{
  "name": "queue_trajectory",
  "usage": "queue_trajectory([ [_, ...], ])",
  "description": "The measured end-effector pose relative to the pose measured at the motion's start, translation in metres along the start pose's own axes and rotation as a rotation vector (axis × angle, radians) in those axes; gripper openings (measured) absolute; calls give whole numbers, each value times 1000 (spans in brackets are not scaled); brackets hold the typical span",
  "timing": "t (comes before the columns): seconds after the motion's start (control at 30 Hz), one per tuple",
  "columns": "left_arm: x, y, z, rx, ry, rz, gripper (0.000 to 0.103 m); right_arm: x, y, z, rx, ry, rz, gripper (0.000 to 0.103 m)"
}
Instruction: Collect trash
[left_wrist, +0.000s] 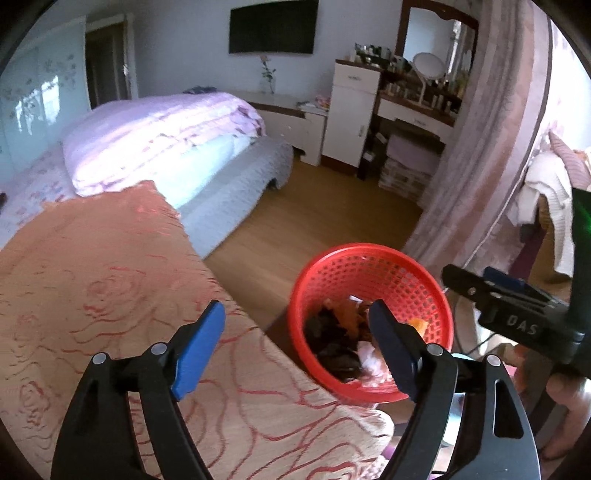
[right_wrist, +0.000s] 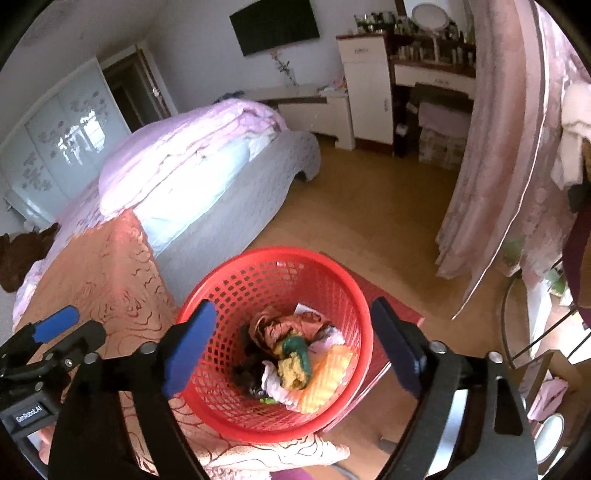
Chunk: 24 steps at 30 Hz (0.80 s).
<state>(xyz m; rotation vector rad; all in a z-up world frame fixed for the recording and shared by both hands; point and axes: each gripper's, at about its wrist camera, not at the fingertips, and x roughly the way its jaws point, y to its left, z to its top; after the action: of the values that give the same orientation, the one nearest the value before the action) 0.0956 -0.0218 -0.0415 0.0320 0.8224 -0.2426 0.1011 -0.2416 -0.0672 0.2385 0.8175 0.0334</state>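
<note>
Red basket (right_wrist: 275, 343) holds crumpled trash (right_wrist: 295, 354); left gripper (left_wrist: 297, 350) and right gripper (right_wrist: 291, 343) wide, empty above it. Bedspread (left_wrist: 92, 277) shows no litter; task looks nearly done.

The round plastic mesh wastebasket (right_wrist: 258, 280) under the right gripper (right_wrist: 291, 343) is bright red, with orange, yellow, green, white and dark scraps (right_wrist: 295, 354) inside. Both grippers are black with 2 blue pads. Left of the basket, the peach woven bedspread (left_wrist: 110, 280) has red swirly rose outlines.
</note>
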Motion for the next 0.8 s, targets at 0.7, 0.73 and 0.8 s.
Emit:
queue_trajectory([
  [0.7,-72,29,-21,2,-169,167,87,-71,61,-32,-102,-155,-54,96],
  [0.73,-74,29,-22,-3,-170,167,87,-73,62,-34,-103,-152,-52,96],
  [0.8,-77,31,-26,-17,-173,167,87,-77,62,-37,-102,-146,-49,96],
])
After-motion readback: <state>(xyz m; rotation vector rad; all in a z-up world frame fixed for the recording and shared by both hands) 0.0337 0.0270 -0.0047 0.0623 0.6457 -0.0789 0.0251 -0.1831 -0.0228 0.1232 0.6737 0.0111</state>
